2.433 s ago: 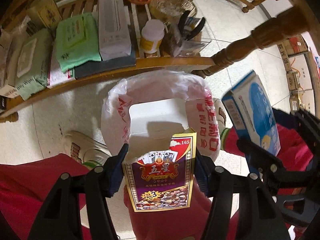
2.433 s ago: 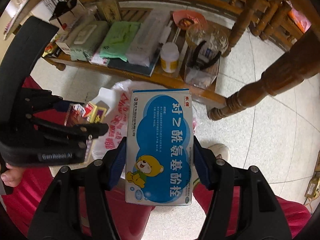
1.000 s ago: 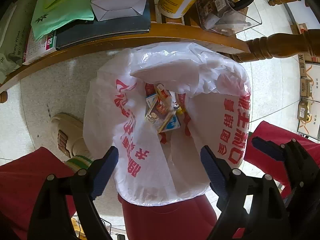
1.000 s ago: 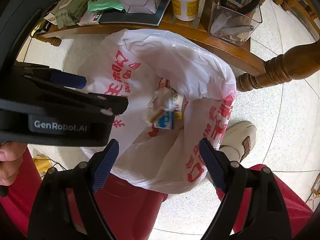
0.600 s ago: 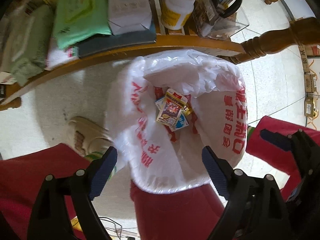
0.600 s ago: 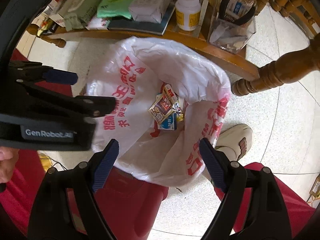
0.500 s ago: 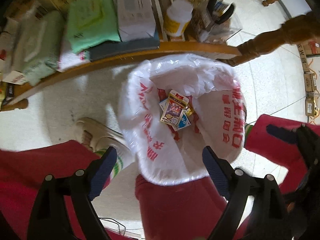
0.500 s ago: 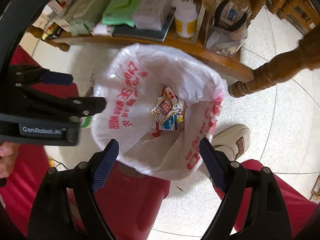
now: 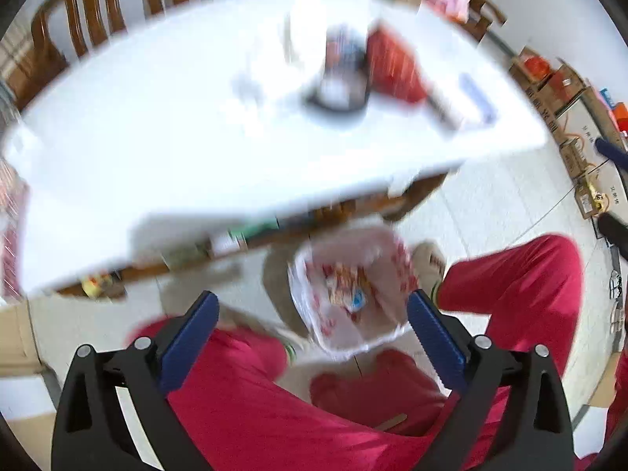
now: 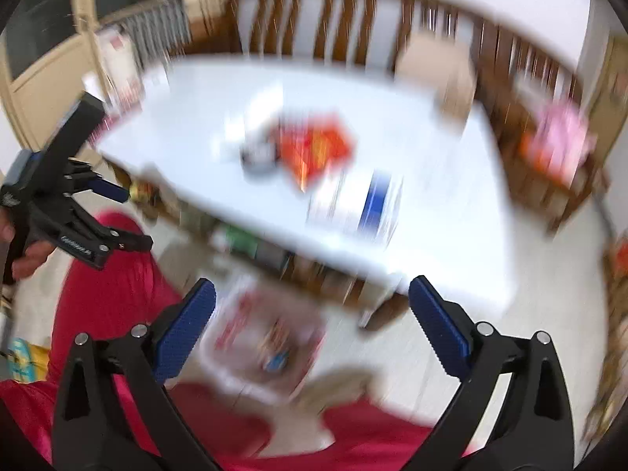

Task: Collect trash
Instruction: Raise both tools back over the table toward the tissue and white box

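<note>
Both views are blurred by motion. A white plastic bag with red print (image 9: pixel 314 314) (image 10: pixel 235 333) stands on the floor between the person's legs, with small boxes inside. My left gripper (image 9: pixel 310 298) (image 10: pixel 135 218) hangs high above it, jaws opening, nothing between them. My right gripper (image 10: pixel 312 286) is also high up, jaws opening and empty. Ahead, the white table top (image 9: pixel 176 137) (image 10: pixel 431 180) carries a red-orange packet (image 9: pixel 392 66) (image 10: pixel 314 149), a white and blue box (image 9: pixel 467 106) (image 10: pixel 353 204) and a dark round thing (image 9: pixel 337 94).
The person's legs in red trousers (image 9: pixel 522 286) flank the bag, with a beige shoe (image 9: pixel 428 259) beside it. A cluttered wooden shelf (image 9: pixel 219 243) runs under the table. Slatted wooden chairs (image 10: pixel 333 19) stand behind, and cardboard boxes (image 9: pixel 565 102) sit on the floor at right.
The card box and the blue medicine box left my grippers and now lie in the bag. Both grippers rose from just above the bag, tilted up, and the table top came into view.
</note>
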The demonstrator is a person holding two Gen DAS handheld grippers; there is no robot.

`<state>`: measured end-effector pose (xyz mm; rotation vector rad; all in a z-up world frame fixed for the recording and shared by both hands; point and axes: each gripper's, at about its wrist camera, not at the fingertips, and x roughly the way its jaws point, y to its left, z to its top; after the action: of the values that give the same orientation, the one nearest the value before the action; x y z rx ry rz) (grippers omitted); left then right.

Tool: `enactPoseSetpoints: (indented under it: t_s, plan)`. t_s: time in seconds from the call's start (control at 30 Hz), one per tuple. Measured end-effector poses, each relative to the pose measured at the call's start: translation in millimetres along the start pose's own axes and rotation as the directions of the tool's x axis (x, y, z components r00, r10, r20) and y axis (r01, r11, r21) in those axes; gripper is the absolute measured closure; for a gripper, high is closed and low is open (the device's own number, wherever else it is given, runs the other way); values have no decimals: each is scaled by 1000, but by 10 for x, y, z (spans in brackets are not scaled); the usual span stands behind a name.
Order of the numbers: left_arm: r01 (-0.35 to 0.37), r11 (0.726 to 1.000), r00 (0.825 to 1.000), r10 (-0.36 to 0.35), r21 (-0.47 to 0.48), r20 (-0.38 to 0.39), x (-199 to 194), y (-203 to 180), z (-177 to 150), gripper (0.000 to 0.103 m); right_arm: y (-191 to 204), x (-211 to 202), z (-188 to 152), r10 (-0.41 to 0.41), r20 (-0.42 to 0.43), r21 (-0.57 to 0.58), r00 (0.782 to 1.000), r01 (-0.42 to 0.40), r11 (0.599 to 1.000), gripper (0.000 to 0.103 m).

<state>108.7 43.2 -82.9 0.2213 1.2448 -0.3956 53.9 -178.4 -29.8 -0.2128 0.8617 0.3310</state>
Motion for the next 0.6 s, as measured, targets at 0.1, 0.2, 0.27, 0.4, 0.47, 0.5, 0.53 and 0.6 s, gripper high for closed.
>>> enactPoseSetpoints:
  t_s: [0.1, 0.2, 0.27, 0.4, 0.47, 0.5, 0.53, 0.6]
  plan:
    - [0, 1000, 999, -1, 16, 45, -418, 14, 231, 8, -29, -384, 319, -37, 117, -78, 992, 47, 996, 7]
    - [45, 999, 997, -46, 21, 60, -777, 22, 456, 8, -75, -584, 528, -42, 199, -169, 979, 76, 983, 7]
    - [54, 998, 996, -55, 25, 65, -943, 17, 574, 8, -112, -646, 675, -63, 197, -223, 978, 107, 969, 7]
    - [51, 998, 997, -54, 49, 61, -1121, -12, 801, 8, -354, -759, 939, 37, 147, -222, 988, -3, 975, 7]
    - [44, 997, 998, -47, 61, 51, -1148, -51, 883, 8, -410, -805, 1032, 79, 138, -214, 987, -49, 976, 7]
    - [46, 997, 998, -49, 64, 46, -1161, -46, 913, 8, -492, -833, 1104, 113, 135, -223, 984, -81, 971, 7]
    - [50, 997, 998, -53, 65, 43, -1169, -44, 936, 8, -515, -845, 1135, 121, 137, -231, 983, -87, 969, 7]
    - [63, 996, 997, -65, 63, 28, -1172, -57, 1024, 8, -603, -879, 1190, 140, 131, -254, 981, -104, 962, 7]
